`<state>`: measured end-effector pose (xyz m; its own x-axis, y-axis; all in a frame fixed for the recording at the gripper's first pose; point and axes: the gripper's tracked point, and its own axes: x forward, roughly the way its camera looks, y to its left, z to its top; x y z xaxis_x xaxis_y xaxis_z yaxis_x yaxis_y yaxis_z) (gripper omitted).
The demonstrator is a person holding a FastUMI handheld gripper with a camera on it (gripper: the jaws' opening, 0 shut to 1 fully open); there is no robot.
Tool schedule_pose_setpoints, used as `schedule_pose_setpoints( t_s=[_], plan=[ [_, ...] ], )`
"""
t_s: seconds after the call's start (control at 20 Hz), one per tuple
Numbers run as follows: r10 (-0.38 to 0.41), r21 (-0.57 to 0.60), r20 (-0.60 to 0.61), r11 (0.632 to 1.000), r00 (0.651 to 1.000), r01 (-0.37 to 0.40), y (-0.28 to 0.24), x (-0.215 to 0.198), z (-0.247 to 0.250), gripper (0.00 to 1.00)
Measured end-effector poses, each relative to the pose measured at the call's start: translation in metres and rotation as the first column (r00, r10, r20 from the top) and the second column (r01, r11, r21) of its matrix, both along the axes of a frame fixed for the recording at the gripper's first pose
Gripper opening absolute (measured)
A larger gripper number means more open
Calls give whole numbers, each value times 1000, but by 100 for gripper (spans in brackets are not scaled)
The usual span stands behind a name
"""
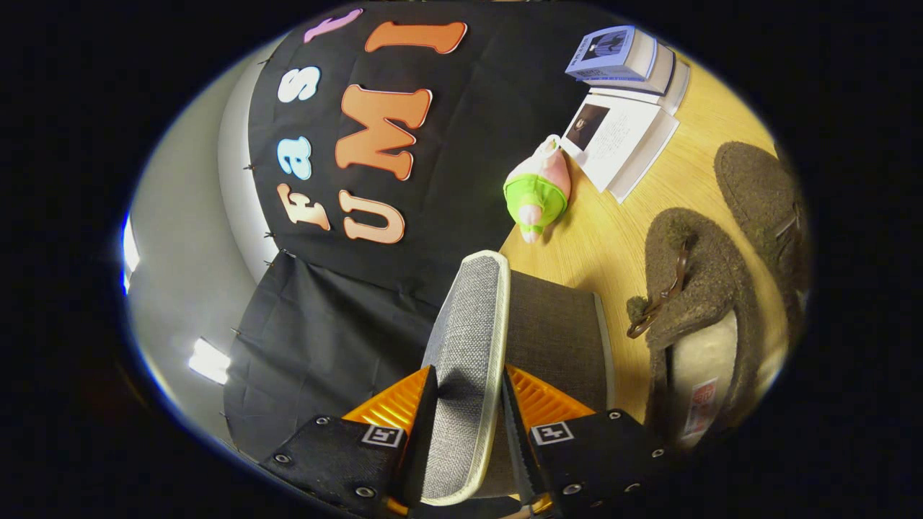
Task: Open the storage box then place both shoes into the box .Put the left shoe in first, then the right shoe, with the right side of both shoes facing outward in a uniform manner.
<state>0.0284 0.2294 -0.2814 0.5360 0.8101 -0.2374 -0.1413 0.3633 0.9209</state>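
The gripper (469, 396) is clamped on the raised grey lid (469, 339) of the storage box (555, 324), both fingers pressing its faces. Beside the box, two brown shoes (692, 288) are seen on the wooden table (606, 238). Beyond them lie a plush toy (537, 191) and stacked books (624, 101).
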Motion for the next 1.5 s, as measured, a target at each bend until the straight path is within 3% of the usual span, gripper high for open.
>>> schedule_pose_setpoints(
  t_s=[0.15, 0.2, 0.3, 0.4, 0.85, 1.5],
  plan=[
    [-36, 7, -3, 999, 999, 36, -8, 2, 6, 34],
    [-47, 17, -1, 999, 999, 47, -9, 2, 12, 23],
    [-53, 19, 5, 998, 999, 53, -9, 0, 21, 9],
    [-64, -19, 16, 998, 998, 64, -10, -1, 27, 3],
    [-96, -156, 124, 981, 988, 115, 5, -4, 83, 3],
    [-11, -292, 312, 950, 950, 107, 95, -31, 174, 3]
  ],
)
